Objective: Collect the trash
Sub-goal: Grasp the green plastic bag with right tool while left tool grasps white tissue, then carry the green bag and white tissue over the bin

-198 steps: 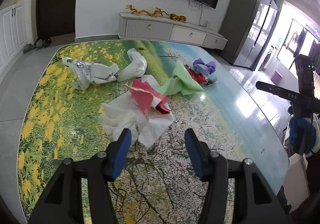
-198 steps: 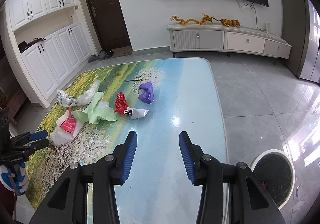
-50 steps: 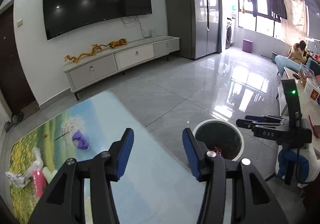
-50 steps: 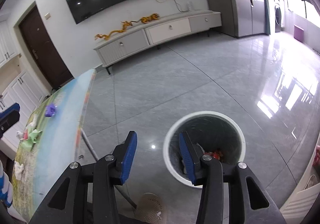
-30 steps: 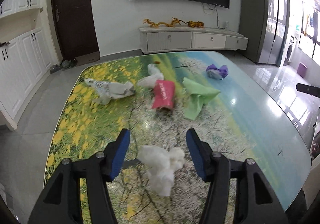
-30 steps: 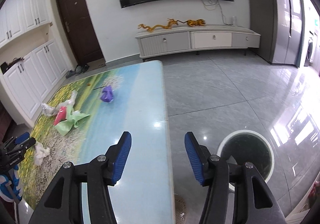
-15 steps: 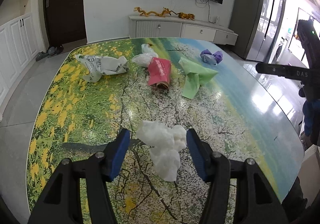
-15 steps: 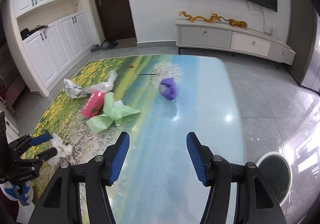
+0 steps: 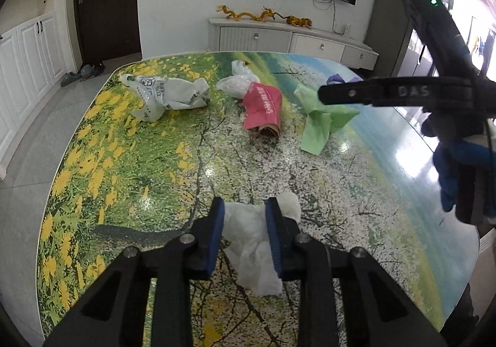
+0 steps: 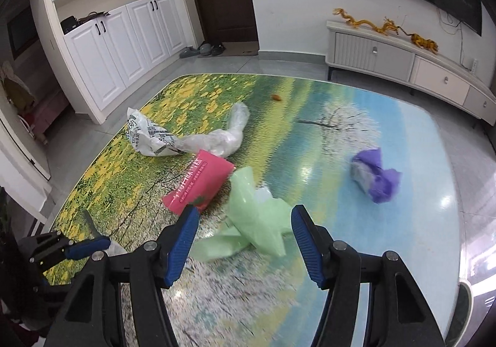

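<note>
On the flower-printed table (image 9: 124,167), the left gripper (image 9: 243,216) pinches white tissue (image 9: 254,241); the right gripper (image 10: 243,226) gapes wide, empty, above green plastic (image 10: 254,216).

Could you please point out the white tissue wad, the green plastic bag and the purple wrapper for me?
white tissue wad (image 9: 248,232), left wrist view, crumpled middle.
green plastic bag (image 10: 260,216), right wrist view, central fold.
purple wrapper (image 10: 376,176), right wrist view, crumpled body.
</note>
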`<state>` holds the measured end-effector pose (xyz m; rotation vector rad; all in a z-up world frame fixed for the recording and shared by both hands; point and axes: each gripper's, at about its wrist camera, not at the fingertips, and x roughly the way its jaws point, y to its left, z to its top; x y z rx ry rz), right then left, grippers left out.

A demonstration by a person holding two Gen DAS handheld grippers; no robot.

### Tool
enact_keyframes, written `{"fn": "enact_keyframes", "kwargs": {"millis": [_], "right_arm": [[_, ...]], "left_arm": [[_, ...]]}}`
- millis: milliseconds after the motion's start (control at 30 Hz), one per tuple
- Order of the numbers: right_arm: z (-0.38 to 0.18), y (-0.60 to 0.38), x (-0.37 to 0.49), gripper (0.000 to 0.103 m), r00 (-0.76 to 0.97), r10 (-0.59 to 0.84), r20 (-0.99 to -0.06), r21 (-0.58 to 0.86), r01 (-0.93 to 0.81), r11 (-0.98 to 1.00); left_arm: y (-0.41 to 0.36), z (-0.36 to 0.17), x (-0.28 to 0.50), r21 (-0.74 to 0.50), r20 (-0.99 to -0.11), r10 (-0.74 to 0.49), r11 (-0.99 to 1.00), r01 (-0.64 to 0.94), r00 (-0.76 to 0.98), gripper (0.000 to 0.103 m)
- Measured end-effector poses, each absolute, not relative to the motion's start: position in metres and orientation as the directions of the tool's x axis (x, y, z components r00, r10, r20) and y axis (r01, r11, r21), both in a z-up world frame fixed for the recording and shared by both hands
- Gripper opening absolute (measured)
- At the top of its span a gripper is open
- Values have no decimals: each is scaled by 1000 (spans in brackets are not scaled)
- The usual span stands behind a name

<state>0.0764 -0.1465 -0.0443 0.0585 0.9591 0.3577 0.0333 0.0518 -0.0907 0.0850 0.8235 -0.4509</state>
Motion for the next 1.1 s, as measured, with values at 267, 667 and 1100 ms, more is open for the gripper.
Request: {"fn": "enact_keyframes", "kwargs": {"millis": [267, 667, 1100], "right_arm": [[-73, -140, 84, 38, 487, 311, -816, 201, -266, 943], [-63, -157, 48, 24, 504, 376, -778, 247, -306, 920], [-38, -252, -11, 24, 617, 325, -716, 301, -147, 942]], "left_arm": [[55, -93, 37, -125, -736, -359, 905, 406, 574, 11], [49, -91, 33, -100, -728, -362, 896, 433, 582, 5], [15, -57, 13, -109, -690, -441, 847, 520, 574, 4]]}}
